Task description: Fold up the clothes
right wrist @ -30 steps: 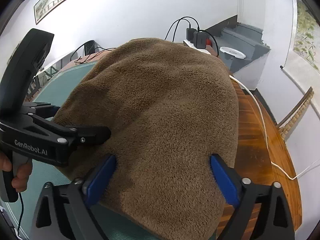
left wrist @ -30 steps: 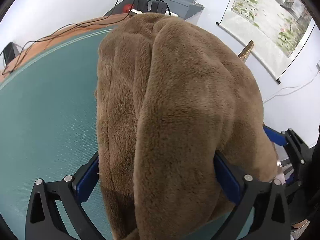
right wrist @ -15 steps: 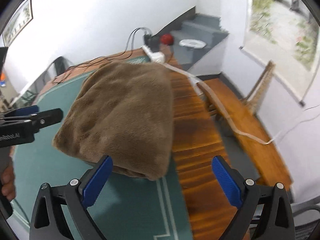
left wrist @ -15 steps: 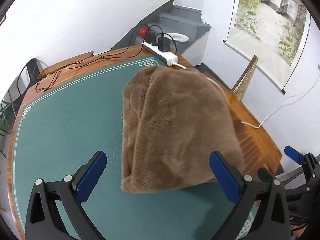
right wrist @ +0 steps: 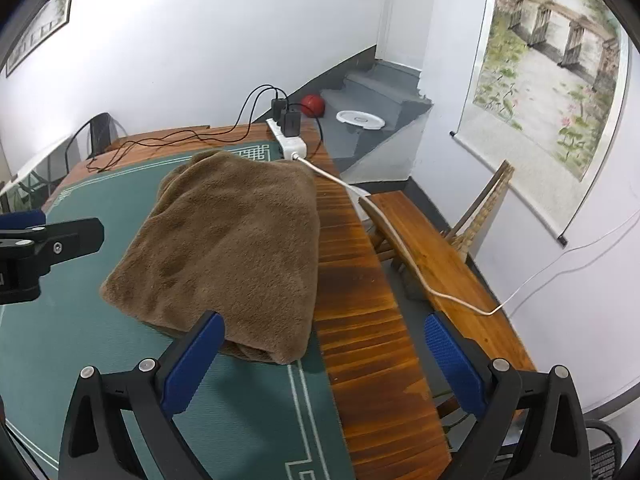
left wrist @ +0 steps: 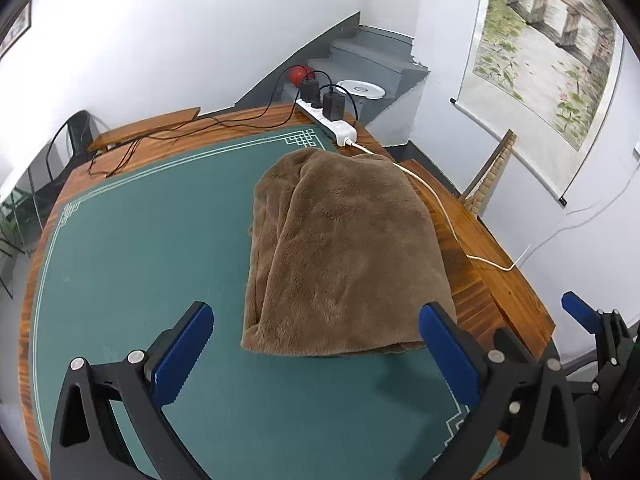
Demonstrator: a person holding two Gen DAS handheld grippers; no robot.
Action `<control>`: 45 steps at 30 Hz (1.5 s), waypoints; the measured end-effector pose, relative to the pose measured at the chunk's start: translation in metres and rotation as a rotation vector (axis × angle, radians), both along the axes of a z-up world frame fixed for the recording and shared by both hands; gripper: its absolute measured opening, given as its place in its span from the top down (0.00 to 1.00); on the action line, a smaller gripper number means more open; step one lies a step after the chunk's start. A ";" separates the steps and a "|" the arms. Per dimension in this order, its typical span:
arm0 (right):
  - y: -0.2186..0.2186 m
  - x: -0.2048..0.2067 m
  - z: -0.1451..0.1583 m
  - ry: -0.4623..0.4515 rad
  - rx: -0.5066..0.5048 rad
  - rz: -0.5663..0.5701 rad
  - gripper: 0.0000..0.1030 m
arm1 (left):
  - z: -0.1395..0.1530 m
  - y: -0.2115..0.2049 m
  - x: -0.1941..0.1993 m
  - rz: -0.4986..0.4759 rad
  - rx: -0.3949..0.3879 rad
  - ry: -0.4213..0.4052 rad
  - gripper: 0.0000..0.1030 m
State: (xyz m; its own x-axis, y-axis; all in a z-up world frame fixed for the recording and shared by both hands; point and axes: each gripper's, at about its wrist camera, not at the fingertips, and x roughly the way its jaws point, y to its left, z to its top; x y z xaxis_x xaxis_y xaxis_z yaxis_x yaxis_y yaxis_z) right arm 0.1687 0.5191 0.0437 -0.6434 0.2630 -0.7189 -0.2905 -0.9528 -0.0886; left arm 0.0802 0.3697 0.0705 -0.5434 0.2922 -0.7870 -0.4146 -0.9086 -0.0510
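Note:
A brown fleece garment (left wrist: pixel 344 252) lies folded in a thick rectangle on the green table mat (left wrist: pixel 140 260), near the mat's right edge; it also shows in the right wrist view (right wrist: pixel 236 248). My left gripper (left wrist: pixel 316 350) is open and empty, raised just in front of the garment's near edge. My right gripper (right wrist: pixel 324 364) is open and empty, raised over the garment's near right corner and the wooden table border (right wrist: pixel 360 320). The left gripper (right wrist: pixel 48 240) shows at the left in the right wrist view, and the right gripper (left wrist: pixel 592 320) shows at the far right in the left wrist view.
A white power strip (left wrist: pixel 328 120) with black chargers and cables sits at the table's far edge, and its white cord (right wrist: pixel 400 240) runs off to the right. A wooden bench (right wrist: pixel 440 264) stands right of the table. Grey steps (right wrist: pixel 372 96) rise behind.
Both grippers have let go of the garment and pulled back and up from it. The garment now lies flat on the mat, and it looks smaller in both views.

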 end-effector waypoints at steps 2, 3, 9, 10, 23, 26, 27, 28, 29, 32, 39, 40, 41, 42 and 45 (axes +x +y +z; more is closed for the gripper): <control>0.001 -0.001 0.002 0.007 -0.004 -0.001 0.01 | 0.001 -0.004 0.002 0.011 -0.003 0.004 0.00; 0.002 -0.002 0.004 0.013 -0.006 0.000 0.01 | 0.003 -0.006 0.003 0.015 -0.004 0.009 0.00; 0.002 -0.001 0.019 0.056 0.009 0.011 0.01 | 0.013 -0.009 0.004 0.033 -0.002 0.045 0.00; 0.001 -0.001 0.022 0.063 0.015 0.012 0.01 | 0.015 -0.011 0.005 0.036 -0.007 0.052 0.00; 0.000 -0.004 0.020 0.064 -0.005 0.022 0.01 | 0.015 -0.011 0.008 0.016 -0.014 0.035 0.00; 0.000 -0.003 0.020 0.065 -0.005 0.017 0.01 | 0.015 -0.011 0.008 0.011 -0.010 0.030 0.00; 0.001 -0.003 0.020 0.065 -0.005 0.015 0.01 | 0.014 -0.010 0.009 0.009 -0.011 0.029 0.00; 0.001 -0.003 0.020 0.065 -0.006 0.013 0.01 | 0.014 -0.009 0.009 0.007 -0.013 0.029 0.00; 0.002 -0.003 0.020 0.064 -0.006 0.011 0.01 | 0.014 -0.009 0.009 0.006 -0.013 0.027 0.00; 0.003 -0.003 0.020 0.063 -0.007 0.007 0.01 | 0.013 -0.009 0.009 0.000 -0.013 0.022 0.00; 0.001 -0.003 0.023 0.070 0.009 0.007 0.01 | 0.015 -0.009 0.009 -0.001 -0.011 0.019 0.00; 0.000 -0.003 0.023 0.072 0.011 0.007 0.01 | 0.016 -0.009 0.009 0.000 -0.010 0.021 0.00; 0.000 -0.002 0.024 0.074 0.011 0.007 0.01 | 0.017 -0.010 0.009 0.001 -0.009 0.024 0.00; 0.000 -0.002 0.025 0.078 0.012 0.007 0.01 | 0.018 -0.010 0.010 0.002 -0.008 0.026 0.00; 0.000 -0.002 0.029 0.090 0.017 0.007 0.01 | 0.021 -0.012 0.010 0.005 -0.006 0.035 0.00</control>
